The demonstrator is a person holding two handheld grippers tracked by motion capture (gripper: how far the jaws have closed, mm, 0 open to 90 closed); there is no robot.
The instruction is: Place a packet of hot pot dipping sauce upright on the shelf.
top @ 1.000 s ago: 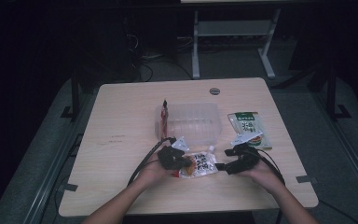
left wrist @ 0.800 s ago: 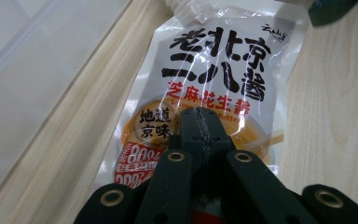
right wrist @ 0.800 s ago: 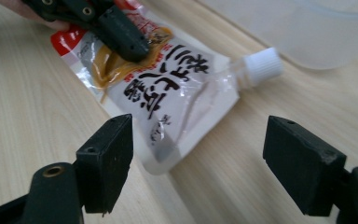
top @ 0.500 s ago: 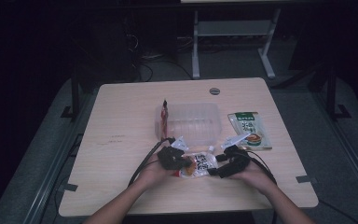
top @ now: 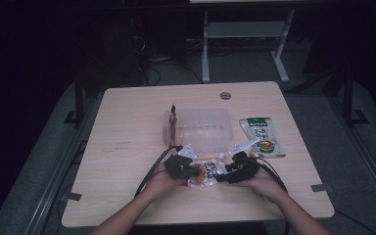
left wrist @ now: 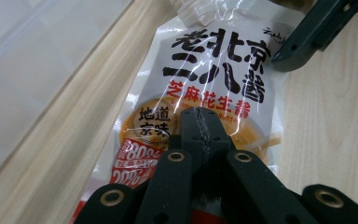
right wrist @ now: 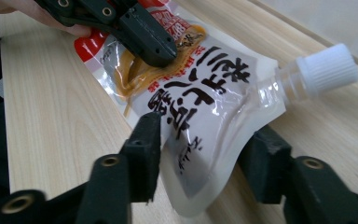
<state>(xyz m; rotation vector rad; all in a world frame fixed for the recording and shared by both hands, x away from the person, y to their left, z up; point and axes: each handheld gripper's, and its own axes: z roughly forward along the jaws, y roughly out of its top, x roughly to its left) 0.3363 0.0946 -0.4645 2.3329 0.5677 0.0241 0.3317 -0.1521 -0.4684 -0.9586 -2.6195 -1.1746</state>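
Two tongs work one sauce pouch (top: 208, 172) near the worktop's (top: 127, 127) front edge: left tongs (left wrist: 200, 123) clamp its bottom end, right tongs (right wrist: 200, 154), just closing, straddle the spout end, long axis running between them.

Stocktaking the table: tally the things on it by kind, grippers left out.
Sauce pouches: 2, one white with a spout, one green
Clear plastic tubs: 1
Thin red sachets: 1, at the tub's left side
Total: 4
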